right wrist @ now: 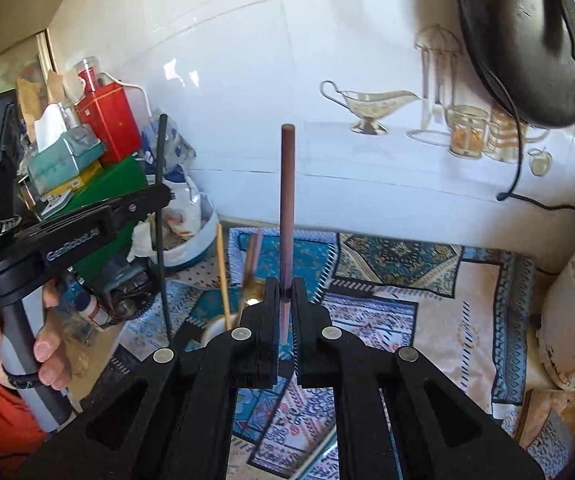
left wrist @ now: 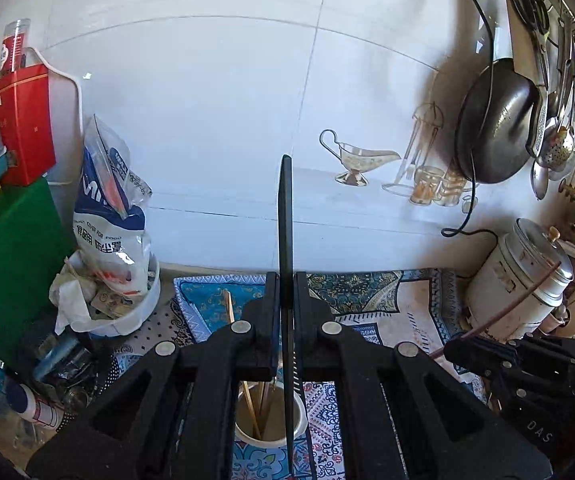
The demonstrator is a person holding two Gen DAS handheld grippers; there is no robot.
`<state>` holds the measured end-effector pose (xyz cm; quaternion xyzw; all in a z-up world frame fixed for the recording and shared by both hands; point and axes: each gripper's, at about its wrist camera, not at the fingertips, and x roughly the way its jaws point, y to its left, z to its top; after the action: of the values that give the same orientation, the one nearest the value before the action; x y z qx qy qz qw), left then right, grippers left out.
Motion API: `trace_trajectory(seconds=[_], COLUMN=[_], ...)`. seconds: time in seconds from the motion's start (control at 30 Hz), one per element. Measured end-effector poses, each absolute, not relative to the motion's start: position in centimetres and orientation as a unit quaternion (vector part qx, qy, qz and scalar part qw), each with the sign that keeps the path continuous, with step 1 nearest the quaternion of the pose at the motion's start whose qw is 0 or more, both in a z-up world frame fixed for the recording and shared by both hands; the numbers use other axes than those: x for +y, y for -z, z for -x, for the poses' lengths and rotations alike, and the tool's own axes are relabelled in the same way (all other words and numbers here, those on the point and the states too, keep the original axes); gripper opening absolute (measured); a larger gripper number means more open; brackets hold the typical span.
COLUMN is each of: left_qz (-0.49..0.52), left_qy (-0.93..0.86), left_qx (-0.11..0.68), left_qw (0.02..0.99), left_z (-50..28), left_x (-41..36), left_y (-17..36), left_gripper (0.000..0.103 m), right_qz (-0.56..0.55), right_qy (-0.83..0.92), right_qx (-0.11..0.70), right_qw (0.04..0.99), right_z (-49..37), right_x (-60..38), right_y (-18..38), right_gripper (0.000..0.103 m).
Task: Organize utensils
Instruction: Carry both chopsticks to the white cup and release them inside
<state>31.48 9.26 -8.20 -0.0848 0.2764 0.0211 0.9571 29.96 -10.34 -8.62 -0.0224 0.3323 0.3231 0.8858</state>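
Clamped in the left gripper (left wrist: 286, 320): a black utensil handle (left wrist: 286, 216), raised above the white cup (left wrist: 270, 420). Right gripper (right wrist: 286, 312) is shut on a brown stick (right wrist: 287, 200), also above it. Wooden chopsticks (left wrist: 252, 408) already stowed; both held items judged undeposited.

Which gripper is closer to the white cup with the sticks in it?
Left. The left gripper, shut on a black stick, is right above the white cup. The right gripper, shut on a brown stick, is off to the cup's right.
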Motion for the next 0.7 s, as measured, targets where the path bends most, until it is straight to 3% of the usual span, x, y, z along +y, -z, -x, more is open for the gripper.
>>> trace_trajectory(seconds=[0.27,0.7], left_qz=[0.083,0.093], left_qy=[-0.031,-0.035], left_qx=[0.262,0.312], left_qw=[0.961,0.945], left_z=[-33.5,-37.2], left_x=[11.0,12.7], left_y=[9.1,17.6], left_gripper=[0.004,0.004], right_qz=[0.027,0.041], right_qy=[-0.338,-0.326], right_qx=[0.347,0.431], right_qw=[0.874,0.841], right_z=[-30.0,-32.5], right_x=[-7.2,-4.4], right_y=[9.4,15.8], right_gripper=[0.005,0.005])
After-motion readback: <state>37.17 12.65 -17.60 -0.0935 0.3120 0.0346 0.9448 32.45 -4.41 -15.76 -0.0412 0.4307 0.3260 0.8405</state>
